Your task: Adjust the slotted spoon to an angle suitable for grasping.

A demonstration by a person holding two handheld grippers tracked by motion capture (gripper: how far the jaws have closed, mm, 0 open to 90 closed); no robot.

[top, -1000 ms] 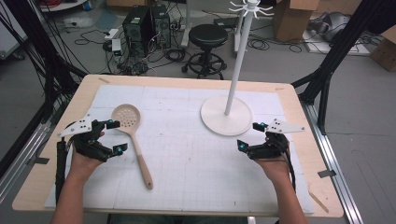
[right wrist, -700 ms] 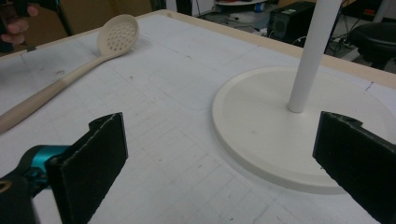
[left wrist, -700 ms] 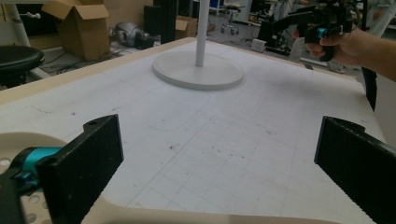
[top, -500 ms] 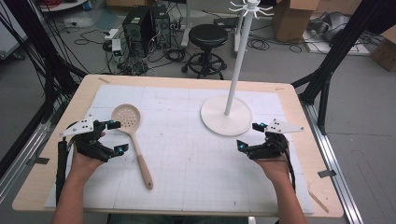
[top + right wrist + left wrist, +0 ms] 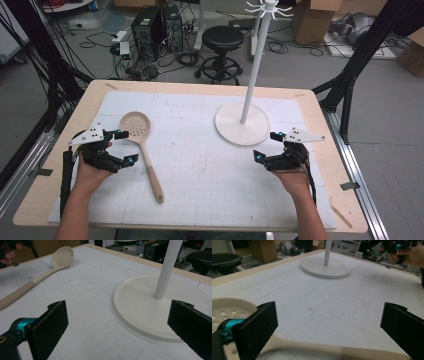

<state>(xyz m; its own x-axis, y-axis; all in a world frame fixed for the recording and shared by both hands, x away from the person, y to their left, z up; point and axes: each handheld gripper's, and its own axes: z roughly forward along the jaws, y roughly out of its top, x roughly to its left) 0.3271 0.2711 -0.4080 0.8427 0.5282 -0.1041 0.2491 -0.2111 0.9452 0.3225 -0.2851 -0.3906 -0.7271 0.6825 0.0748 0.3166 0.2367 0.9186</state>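
Observation:
A cream slotted spoon (image 5: 141, 145) with a wooden handle lies on the white mat, head toward the far side. My left gripper (image 5: 126, 146) hovers open just left of the spoon's neck. In the left gripper view the spoon (image 5: 319, 348) crosses below the wide-apart jaws of that gripper (image 5: 329, 327), untouched. My right gripper (image 5: 266, 145) is open beside the near right rim of the white stand's round base (image 5: 242, 127). The right gripper view has the gripper (image 5: 117, 325) open over the mat, with the base (image 5: 147, 310), the pole (image 5: 167, 267) and the spoon (image 5: 61, 256) beyond.
The stand's tall pole (image 5: 254, 65) rises to a ring of hooks. The white gridded mat (image 5: 210, 170) covers most of the wooden table (image 5: 320, 107). A stool (image 5: 222, 42), computer cases and cables stand on the floor beyond the far edge.

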